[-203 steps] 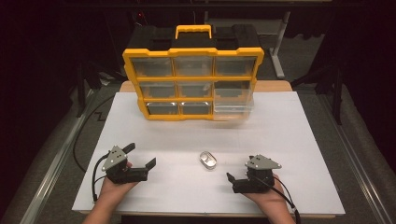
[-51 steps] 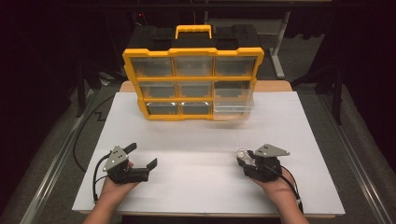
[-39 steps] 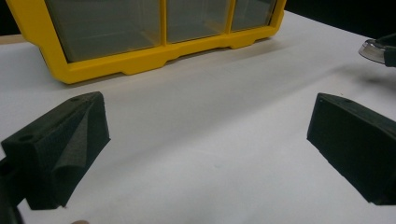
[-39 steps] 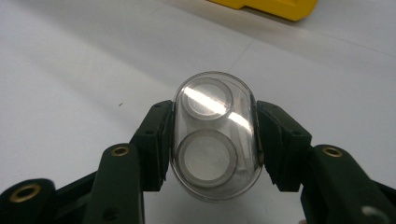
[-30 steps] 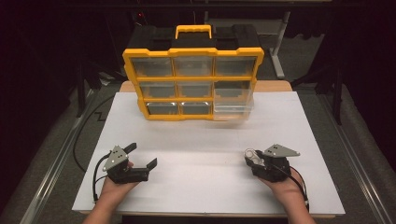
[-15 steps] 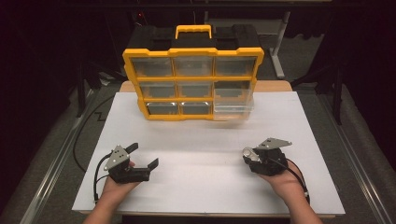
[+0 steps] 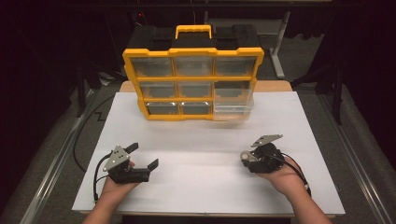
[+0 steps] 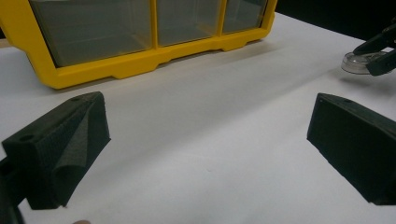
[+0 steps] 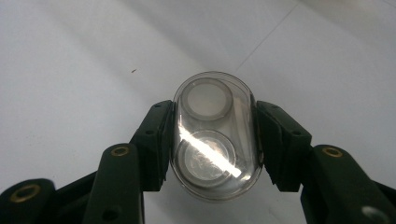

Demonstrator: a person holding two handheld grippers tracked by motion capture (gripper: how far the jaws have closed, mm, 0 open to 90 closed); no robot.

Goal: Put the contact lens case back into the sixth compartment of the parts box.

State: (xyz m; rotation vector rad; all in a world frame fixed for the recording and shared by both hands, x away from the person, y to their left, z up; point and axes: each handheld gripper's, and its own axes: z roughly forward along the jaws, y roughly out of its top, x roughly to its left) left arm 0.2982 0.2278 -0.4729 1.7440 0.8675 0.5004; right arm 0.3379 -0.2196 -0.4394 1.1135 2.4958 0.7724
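My right gripper [image 9: 214, 140] is shut on a clear oval plastic case [image 9: 214, 135] with two round discs inside, held just above the white table. In the high view the right gripper [image 7: 247, 157] sits right of centre with the case [image 7: 244, 156] at its tip. The same case [image 8: 360, 61] appears at the far right of the left gripper view. My left gripper [image 7: 143, 156] rests near the front left, jaws wide open with nothing between them; its foam pads [image 8: 70, 140] frame bare table.
A yellow organiser box [image 7: 194, 83] with clear drawers and a black back stands upright at the far middle of the white table [image 7: 201, 182]; one lower-right drawer [image 7: 232, 109] juts out. Cables trail from both grippers.
The case lay on the table's middle before; my right gripper took hold of it, carried it right, then shifted slightly forward and left. The left gripper has stayed put.
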